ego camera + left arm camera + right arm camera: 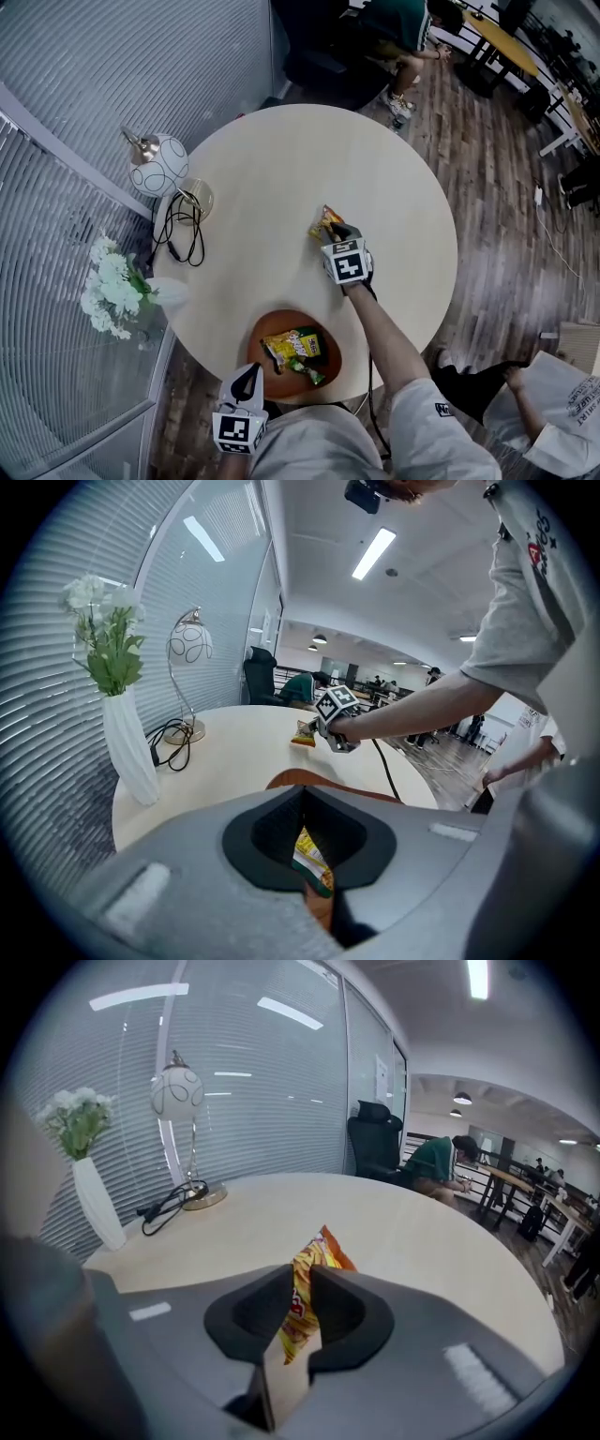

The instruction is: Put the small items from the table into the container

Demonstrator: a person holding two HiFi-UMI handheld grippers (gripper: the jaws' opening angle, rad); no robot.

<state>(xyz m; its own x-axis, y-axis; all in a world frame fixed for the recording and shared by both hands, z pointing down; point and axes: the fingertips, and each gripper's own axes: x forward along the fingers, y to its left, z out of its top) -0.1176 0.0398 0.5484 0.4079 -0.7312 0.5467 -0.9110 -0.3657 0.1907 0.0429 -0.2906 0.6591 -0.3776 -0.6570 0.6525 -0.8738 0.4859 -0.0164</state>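
Observation:
An orange-and-yellow snack packet (325, 222) is pinched between the jaws of my right gripper (336, 234) over the middle of the round table (281, 159). In the right gripper view the packet (314, 1265) sticks up out of the narrow slot of the right gripper (298, 1302). A brown bowl (281, 317) at the table's near edge holds a yellow packet (289, 347) and a green one (307, 373). My left gripper (247, 382) hangs shut and empty just outside the bowl's near-left rim. Through the left gripper (305, 888) I see the bowl (291, 778) and a packet (309, 860) in it.
A globe lamp (157, 164) with a coiled black cable (183, 230) stands at the table's left edge. A white vase of flowers (112, 286) is beside it. One person sits beyond the table (403, 28); another stands at the lower right (553, 394).

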